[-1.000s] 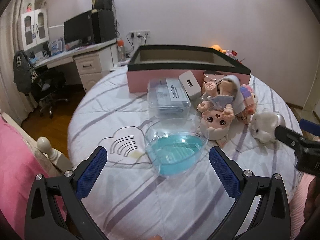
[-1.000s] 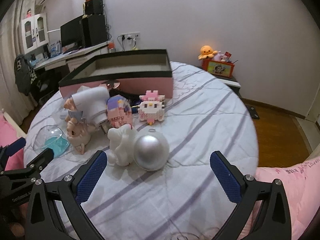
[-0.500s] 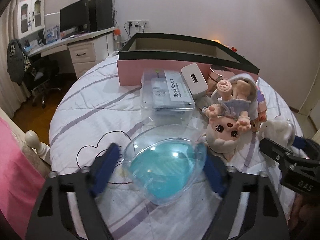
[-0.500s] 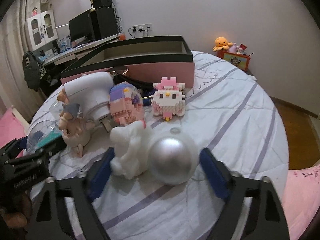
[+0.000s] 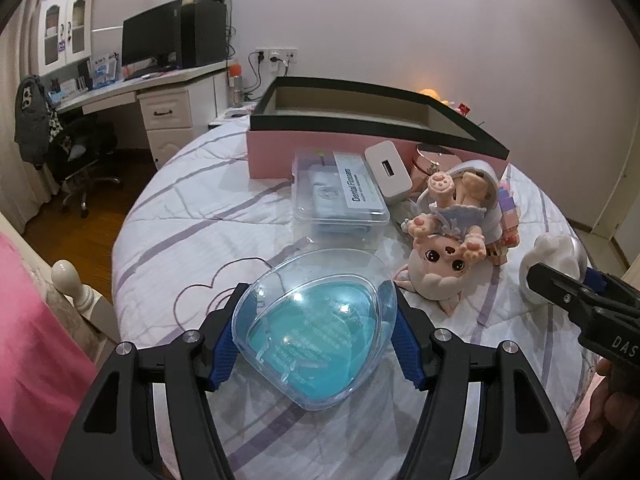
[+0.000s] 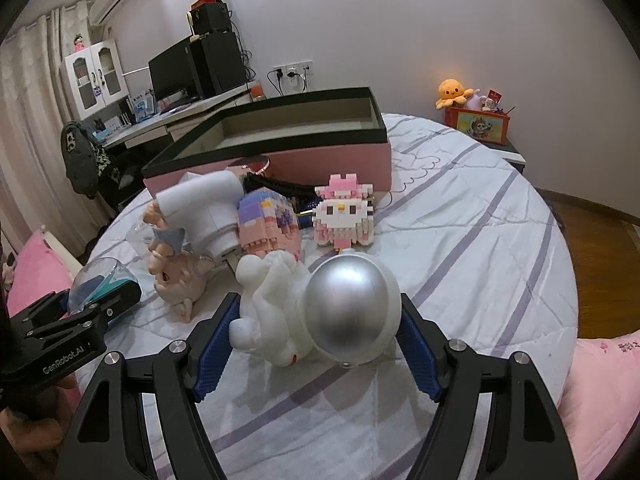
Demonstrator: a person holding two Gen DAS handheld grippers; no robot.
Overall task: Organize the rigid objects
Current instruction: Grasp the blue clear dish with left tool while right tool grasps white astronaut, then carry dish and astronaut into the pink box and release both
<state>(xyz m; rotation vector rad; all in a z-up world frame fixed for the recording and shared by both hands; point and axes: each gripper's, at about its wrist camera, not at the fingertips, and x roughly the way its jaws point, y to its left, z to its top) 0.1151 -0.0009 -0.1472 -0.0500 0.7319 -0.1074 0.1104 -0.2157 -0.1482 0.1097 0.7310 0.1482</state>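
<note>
Your left gripper has its blue pads pinching the clear heart-shaped plastic case with a turquoise insert, low over the striped white bedspread. Your right gripper clamps the white astronaut figurine with a silver dome visor, near the open pink box with a black rim behind the toys.

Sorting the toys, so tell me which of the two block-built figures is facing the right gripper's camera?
The white-and-pink block cat with the pink bow shows its face to the camera. The pink-and-purple block figure beside it, on the left, shows none.
</note>
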